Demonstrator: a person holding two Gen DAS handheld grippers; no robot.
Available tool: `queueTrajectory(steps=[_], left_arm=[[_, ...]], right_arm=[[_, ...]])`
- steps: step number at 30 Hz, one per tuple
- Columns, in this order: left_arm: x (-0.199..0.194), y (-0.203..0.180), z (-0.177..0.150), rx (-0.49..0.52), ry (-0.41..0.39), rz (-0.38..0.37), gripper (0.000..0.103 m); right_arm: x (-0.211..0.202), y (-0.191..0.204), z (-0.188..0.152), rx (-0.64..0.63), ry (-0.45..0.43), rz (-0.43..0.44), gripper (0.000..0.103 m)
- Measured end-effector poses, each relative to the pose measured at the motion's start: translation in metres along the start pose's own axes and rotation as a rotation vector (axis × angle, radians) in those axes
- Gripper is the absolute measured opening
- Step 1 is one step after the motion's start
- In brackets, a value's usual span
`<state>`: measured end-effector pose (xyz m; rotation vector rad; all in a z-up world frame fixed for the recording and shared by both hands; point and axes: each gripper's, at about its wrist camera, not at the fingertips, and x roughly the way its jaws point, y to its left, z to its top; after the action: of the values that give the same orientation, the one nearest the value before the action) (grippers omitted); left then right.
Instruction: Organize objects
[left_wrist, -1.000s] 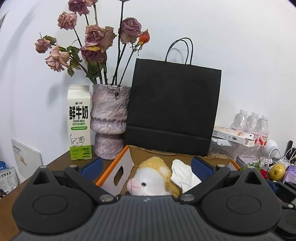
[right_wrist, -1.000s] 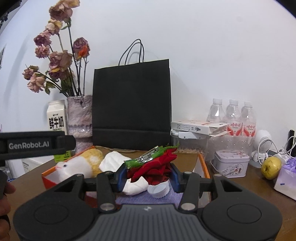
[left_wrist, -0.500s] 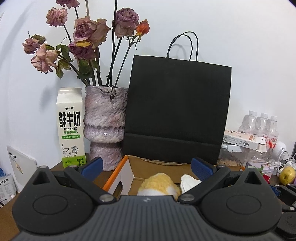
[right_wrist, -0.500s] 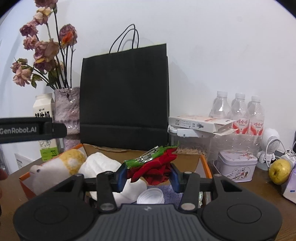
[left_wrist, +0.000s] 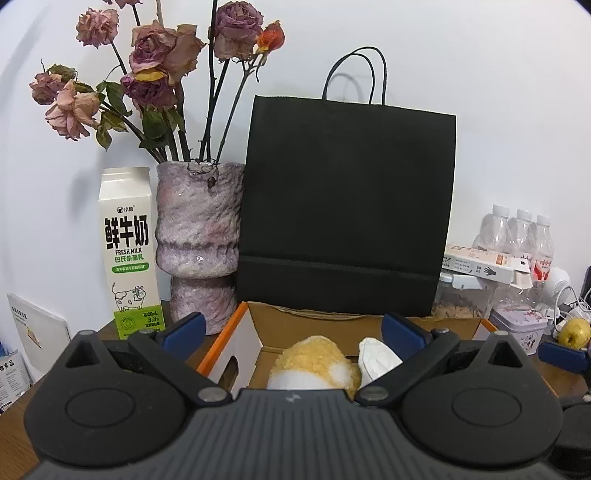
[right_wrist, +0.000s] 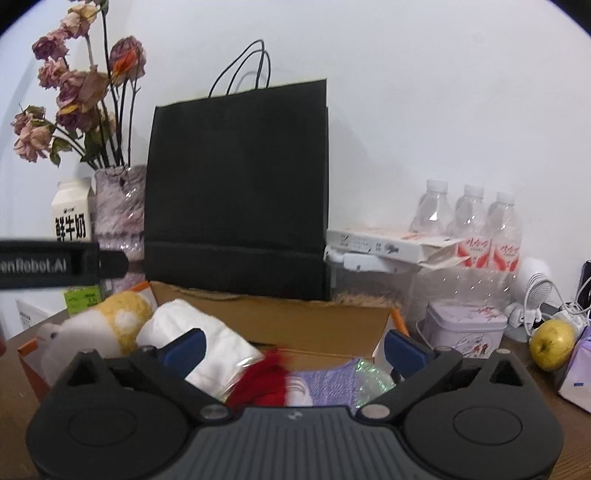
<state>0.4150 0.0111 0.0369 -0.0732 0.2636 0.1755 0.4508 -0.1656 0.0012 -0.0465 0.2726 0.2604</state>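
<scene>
An open cardboard box with orange edges (left_wrist: 236, 343) (right_wrist: 273, 321) stands in front of me on the table. In it lie a yellow-and-white plush toy (left_wrist: 314, 363) (right_wrist: 107, 321), a white tissue pack (left_wrist: 376, 356) (right_wrist: 207, 343), a red artificial flower (right_wrist: 266, 380) and a purple cloth (right_wrist: 332, 378). My left gripper (left_wrist: 293, 332) is open and empty above the box's near side. My right gripper (right_wrist: 293, 343) is open, and the red flower lies blurred in the box just below it.
A black paper bag (left_wrist: 347, 206) stands behind the box. A vase of dried roses (left_wrist: 199, 236) and a milk carton (left_wrist: 127, 251) stand at the left. Water bottles (right_wrist: 469, 225), a tin (right_wrist: 463, 328) and a yellow-green apple (right_wrist: 552, 343) are at the right.
My right gripper has opened and let go of the red flower, which has dropped into the box. Both grippers have risen a little; the left stayed open.
</scene>
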Motion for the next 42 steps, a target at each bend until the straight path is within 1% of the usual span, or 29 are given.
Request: queueTrajectory(steps=[9, 18, 25, 28, 36, 39, 42], left_arm=[[-0.008, 0.004, 0.001, -0.020, -0.004, -0.001, 0.103], [-0.033, 0.007, -0.006, -0.007, -0.003, -0.022, 0.103], [-0.067, 0.015, -0.015, -0.008, 0.001, -0.045, 0.103], [-0.082, 0.016, -0.025, 0.005, 0.018, -0.055, 0.103], [-0.125, 0.023, -0.047, 0.013, 0.072, -0.076, 0.103], [-0.148, 0.023, -0.053, 0.039, 0.070, -0.085, 0.103], [-0.172, 0.027, -0.057, 0.034, 0.069, -0.093, 0.103]], right_arm=[[-0.006, -0.009, 0.002, 0.052, 0.005, -0.003, 0.103], [-0.034, -0.007, 0.001, 0.045, -0.009, -0.003, 0.103], [-0.065, -0.007, -0.007, 0.027, 0.009, 0.006, 0.103], [-0.081, -0.006, -0.015, 0.029, 0.033, 0.018, 0.103], [-0.131, 0.000, -0.033, 0.020, 0.065, 0.018, 0.103], [-0.152, 0.004, -0.040, 0.009, 0.083, 0.028, 0.103], [-0.176, 0.009, -0.045, -0.002, 0.089, 0.027, 0.103]])
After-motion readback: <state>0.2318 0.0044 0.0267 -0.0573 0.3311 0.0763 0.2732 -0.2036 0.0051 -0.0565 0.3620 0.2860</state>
